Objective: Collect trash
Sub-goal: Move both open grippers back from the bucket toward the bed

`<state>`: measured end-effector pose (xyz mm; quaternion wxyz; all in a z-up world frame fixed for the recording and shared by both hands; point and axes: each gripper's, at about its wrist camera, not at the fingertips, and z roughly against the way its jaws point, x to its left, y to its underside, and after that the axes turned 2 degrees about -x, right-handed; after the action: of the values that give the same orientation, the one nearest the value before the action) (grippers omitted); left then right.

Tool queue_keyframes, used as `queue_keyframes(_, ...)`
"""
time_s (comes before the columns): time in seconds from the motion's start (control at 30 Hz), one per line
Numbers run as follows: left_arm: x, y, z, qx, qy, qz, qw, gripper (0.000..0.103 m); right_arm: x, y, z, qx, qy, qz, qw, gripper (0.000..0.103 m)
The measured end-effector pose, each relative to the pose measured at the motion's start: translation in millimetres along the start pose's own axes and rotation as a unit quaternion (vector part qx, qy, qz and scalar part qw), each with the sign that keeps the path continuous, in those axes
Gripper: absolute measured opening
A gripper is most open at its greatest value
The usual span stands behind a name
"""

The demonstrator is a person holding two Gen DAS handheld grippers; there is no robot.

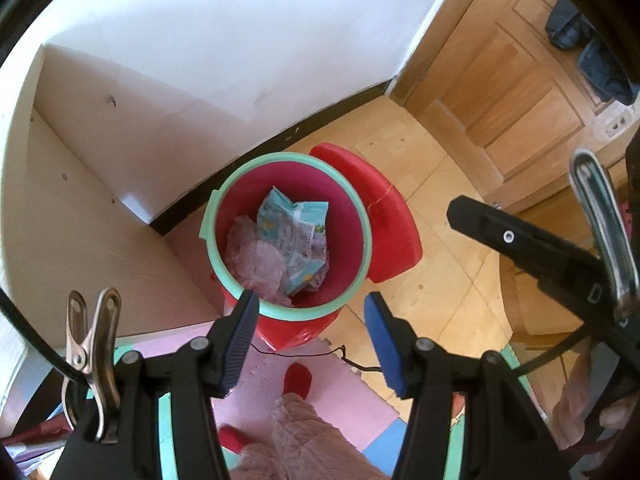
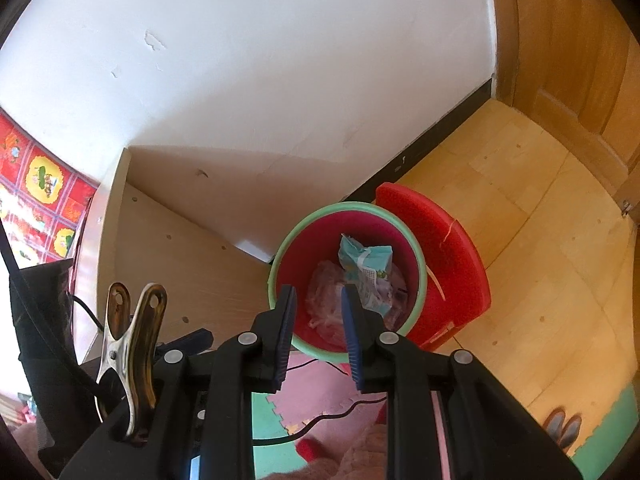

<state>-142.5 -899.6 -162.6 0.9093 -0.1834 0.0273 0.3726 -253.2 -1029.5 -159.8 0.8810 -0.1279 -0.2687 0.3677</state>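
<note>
Left gripper (image 1: 310, 340) w/ jaws apart, nothing btwn the blue pads (image 1: 382, 336), hanging above the near rim of the trash bin (image 1: 280, 312). Right gripper (image 2: 318, 334) w/ jaws set narrower, gap clear & empty, likewise over the bin's near edge; same tool also seen as a black arm at 3 o'clock in left-wrist view. Red bin w/ mint-green rim, centre of both views, standing on the floor against a pale wood cabinet panel (image 1: 80, 216) at its 9 o'clock. Inside: crumpled light-blue snack wrapper (image 1: 296, 236) toward 1 o'clock, touching a wad of pinkish translucent plastic (image 1: 256, 264) at 7 o'clock, both well down in the bin. Red lid-like piece (image 1: 384, 216) leaning just beside the bin at its 3 o'clock, on yellow wood-look flooring (image 1: 460, 280). Wooden door (image 1: 500, 80) at 1–2 o'clock, white wall (image 1: 220, 40) w/ black skirting at 12. Foam puzzle mat (image 1: 348, 384), pink/green/blue, at 6 o'clock under the bin's near side, w/ thin dark wire (image 1: 304, 354) lying across it. Person's fuzzy pink trouser leg (image 1: 304, 440) & red slipper (image 1: 298, 378) at 6 o'clock. Metal spring clip (image 1: 94, 356) on the left tool at 8 o'clock. Red patterned cloth (image 2: 36, 200) at 9 o'clock in right-wrist view.
</note>
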Motion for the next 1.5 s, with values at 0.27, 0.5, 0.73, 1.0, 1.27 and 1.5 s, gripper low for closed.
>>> queue_keyframes(0.27,7,20,36,-0.022,0.022,-0.004,0.9995,0.057,22,14,29,-0.026,0.015,0.006,1.000,0.024)
queue_keyframes(0.5,15,39,70,-0.042,0.030,-0.005,0.9987,0.057,49,30,56,-0.046,0.023,0.023,0.998,0.024)
queue_keyframes(0.73,26,60,111,-0.065,0.034,0.000,0.9973,0.057,79,44,82,-0.065,0.020,0.043,0.997,0.024)
queue_keyframes(1.0,51,82,156,-0.093,0.027,0.017,0.9952,0.057,123,58,106,-0.077,0.005,0.084,0.993,0.024)
queue_keyframes(1.27,84,108,199,-0.122,0.014,0.053,0.9910,0.058,176,76,123,-0.084,-0.021,0.127,0.988,0.024)
queue_keyframes(1.5,120,135,232,-0.144,-0.007,0.095,0.9850,0.058,222,96,127,-0.079,-0.048,0.171,0.981,0.024)
